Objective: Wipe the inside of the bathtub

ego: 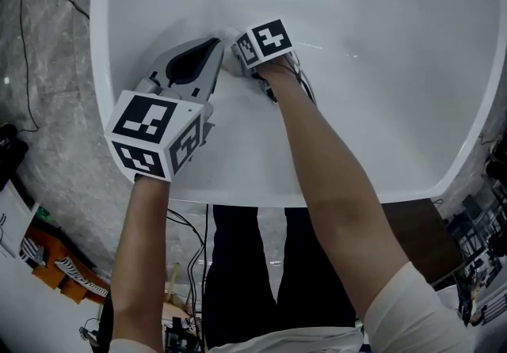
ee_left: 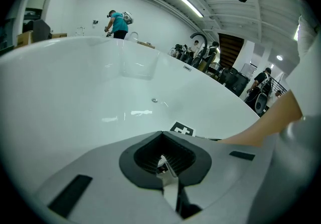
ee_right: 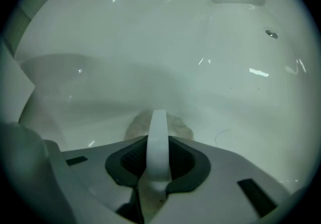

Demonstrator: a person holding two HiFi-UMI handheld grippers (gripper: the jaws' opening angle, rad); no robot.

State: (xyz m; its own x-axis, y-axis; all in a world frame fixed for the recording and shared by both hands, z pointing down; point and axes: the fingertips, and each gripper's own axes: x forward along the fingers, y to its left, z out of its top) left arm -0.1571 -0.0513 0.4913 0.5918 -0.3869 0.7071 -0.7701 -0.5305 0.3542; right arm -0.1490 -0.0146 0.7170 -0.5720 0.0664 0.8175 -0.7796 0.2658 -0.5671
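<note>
You are reaching the left gripper [ego: 207,51] in over the near rim of the bathtub [ego: 238,185], its jaws pressed together on nothing. Just beside it your right gripper [ego: 238,58] is clamping a pale cloth [ee_right: 175,126], a white strip of it running up between the jaws, and is holding the wad against the tub's inner wall. Farther along that wall a small metal fitting [ee_right: 271,33] is catching the light.

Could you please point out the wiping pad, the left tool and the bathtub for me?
wiping pad [ee_right: 178,126]: right gripper view, on its beige fuzzy edge.
left tool [ee_left: 163,136]: left gripper view, where its shut jaw tips meet.
bathtub [ego: 380,106]: head view, on the bare white inner wall.
</note>
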